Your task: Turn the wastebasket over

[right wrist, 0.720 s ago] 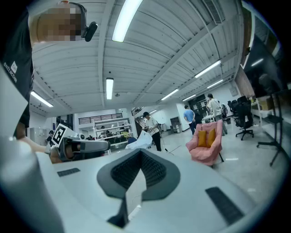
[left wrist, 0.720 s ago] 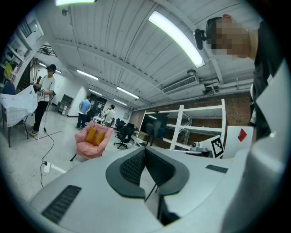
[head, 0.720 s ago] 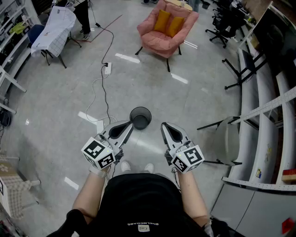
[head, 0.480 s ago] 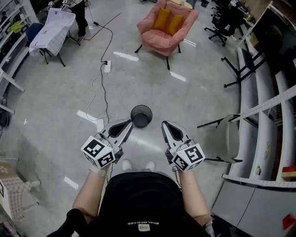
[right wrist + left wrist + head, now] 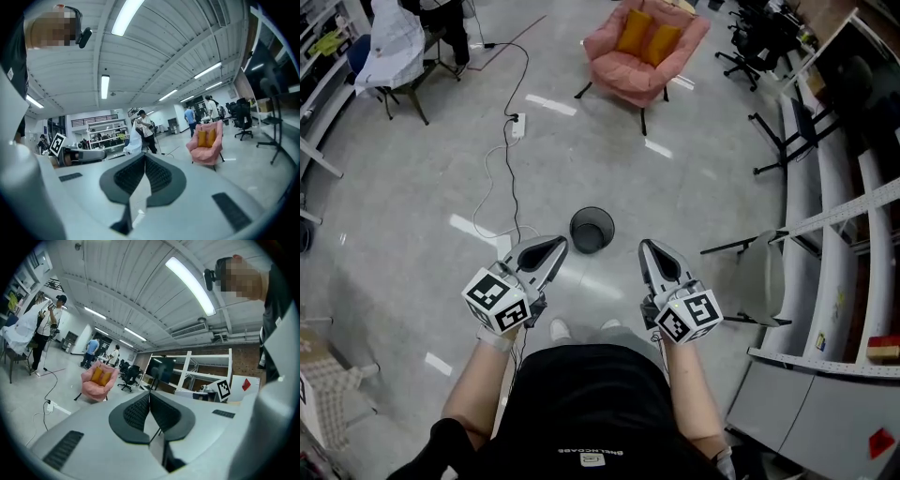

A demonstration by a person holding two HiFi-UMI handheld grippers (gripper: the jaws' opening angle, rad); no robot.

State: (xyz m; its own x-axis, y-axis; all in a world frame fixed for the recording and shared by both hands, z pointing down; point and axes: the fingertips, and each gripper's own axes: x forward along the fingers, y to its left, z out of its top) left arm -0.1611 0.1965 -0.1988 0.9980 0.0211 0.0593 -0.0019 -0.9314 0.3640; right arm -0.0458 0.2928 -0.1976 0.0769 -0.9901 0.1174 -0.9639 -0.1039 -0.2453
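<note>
I am holding the left gripper (image 5: 556, 245) and right gripper (image 5: 646, 247) out with jaws clenched on nothing, while the black wastebasket (image 5: 592, 231) is standing upright, mouth up, on the floor (image 5: 703, 187) just beyond their tips.

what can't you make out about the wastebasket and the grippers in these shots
1. Wastebasket: head view, too small and dark inside to tell its contents.
2. Wastebasket again: in neither gripper view; the left gripper and right gripper bodies fill the lower frames.
3. Shoes: head view, partly hidden by the person's torso.
</note>
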